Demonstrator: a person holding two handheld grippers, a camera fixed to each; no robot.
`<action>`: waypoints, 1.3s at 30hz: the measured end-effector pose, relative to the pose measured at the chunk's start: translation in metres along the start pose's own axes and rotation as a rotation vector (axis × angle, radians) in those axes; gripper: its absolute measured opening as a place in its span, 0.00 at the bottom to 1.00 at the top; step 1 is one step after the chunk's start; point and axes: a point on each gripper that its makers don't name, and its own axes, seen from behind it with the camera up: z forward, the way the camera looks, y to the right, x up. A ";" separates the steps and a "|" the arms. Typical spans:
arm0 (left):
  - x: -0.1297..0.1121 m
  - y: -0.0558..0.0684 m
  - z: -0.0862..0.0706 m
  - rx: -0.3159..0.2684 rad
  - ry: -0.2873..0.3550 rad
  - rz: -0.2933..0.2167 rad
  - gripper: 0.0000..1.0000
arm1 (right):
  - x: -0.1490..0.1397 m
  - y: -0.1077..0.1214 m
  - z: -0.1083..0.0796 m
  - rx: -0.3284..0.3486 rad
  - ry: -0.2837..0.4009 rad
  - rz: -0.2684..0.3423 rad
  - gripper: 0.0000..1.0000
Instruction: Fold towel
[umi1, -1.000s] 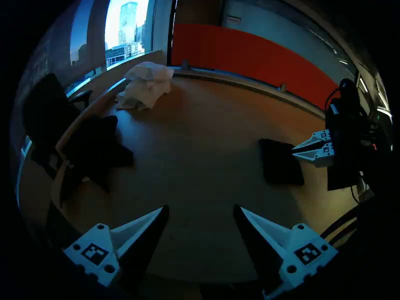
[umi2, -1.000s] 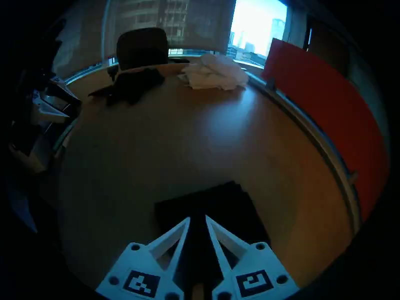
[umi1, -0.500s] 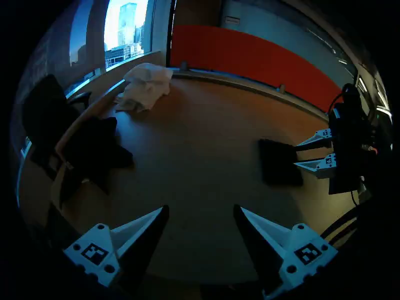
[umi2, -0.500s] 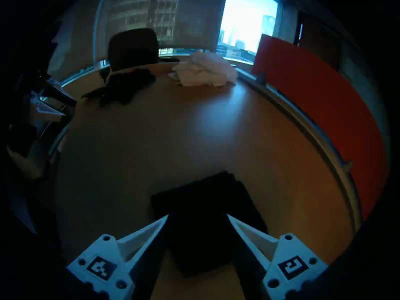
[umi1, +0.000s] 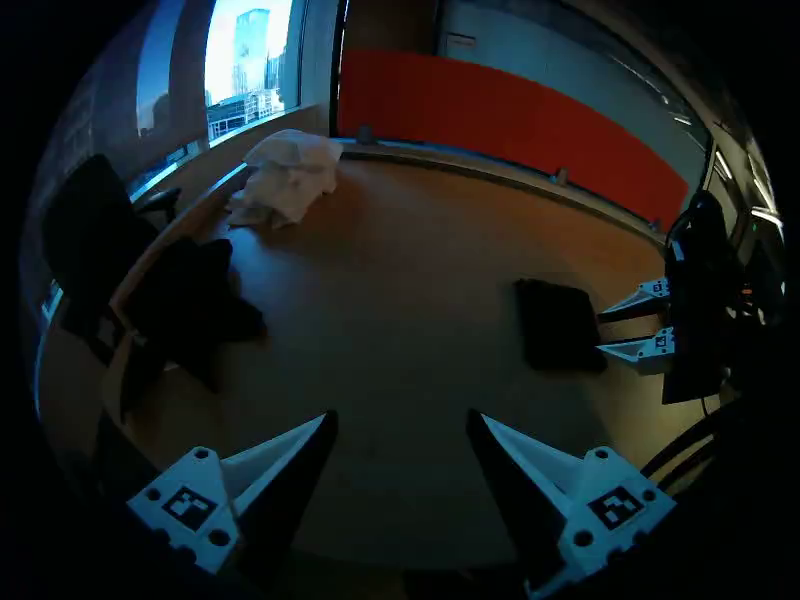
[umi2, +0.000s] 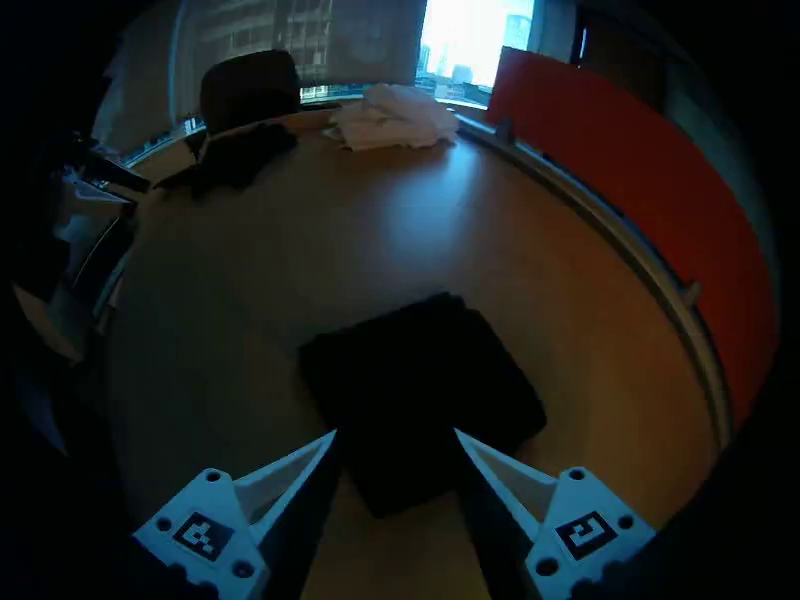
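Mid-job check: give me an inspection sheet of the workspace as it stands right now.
Surface: wooden table with a curved edge.
Job's things: dark folded towel, lying flat, just ahead of the right gripper.
Clutter: white towel pile at the far edge; crumpled dark cloth at the edge by the chair.
Grippers: left gripper open, over bare table, holding nothing; right gripper open, fingers either side of the folded towel's near corner, not gripping.
Cables: dark cable-like lines below the right gripper, hard to make out.
Surroundings: office chair, window, red wall panel.
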 end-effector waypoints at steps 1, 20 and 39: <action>0.000 0.000 0.000 0.001 -0.001 0.000 0.96 | -0.002 0.000 0.000 -0.002 -0.002 0.004 0.71; -0.003 0.000 0.001 0.005 -0.007 0.001 0.95 | -0.060 -0.008 0.001 -0.029 -0.082 0.083 0.71; -0.005 0.003 -0.001 0.002 -0.009 0.010 0.96 | -0.071 -0.011 0.005 -0.034 -0.087 0.145 0.20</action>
